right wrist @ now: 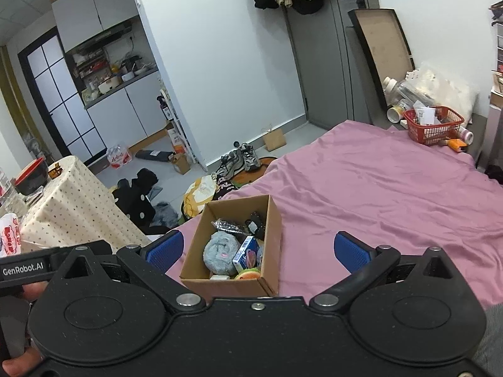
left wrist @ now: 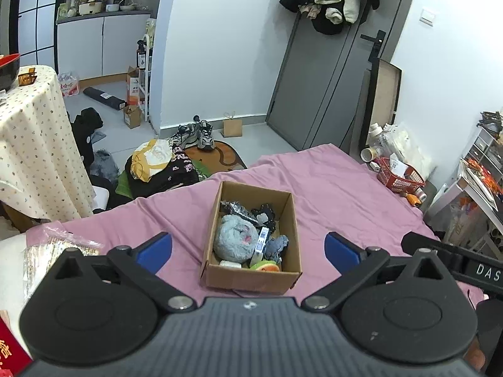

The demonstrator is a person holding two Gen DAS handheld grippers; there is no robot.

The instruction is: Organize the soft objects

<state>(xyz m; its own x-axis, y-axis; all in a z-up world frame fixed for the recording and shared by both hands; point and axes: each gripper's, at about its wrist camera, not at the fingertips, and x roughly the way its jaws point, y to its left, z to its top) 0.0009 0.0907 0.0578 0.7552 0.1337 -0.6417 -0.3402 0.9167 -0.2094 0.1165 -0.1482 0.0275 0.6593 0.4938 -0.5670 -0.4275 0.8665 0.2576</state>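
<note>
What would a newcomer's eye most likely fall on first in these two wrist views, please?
Probably the open cardboard box standing on the pink bedsheet, crammed with a fluffy grey-blue soft item and a small blue carton. Both the left gripper and the right gripper hang open and empty just before it. Beyond, clothes lie piled on the floor.

White walls [left wrist: 220, 47], grey door [left wrist: 323, 88].

An open brown cardboard box [right wrist: 232, 251] is sitting on a wrinkled pink bedsheet [right wrist: 377, 188], holding a fluffy grey plush [right wrist: 218, 253]; the blue-padded right gripper [right wrist: 259, 249] is hovering wide open, gripping nothing.
</note>
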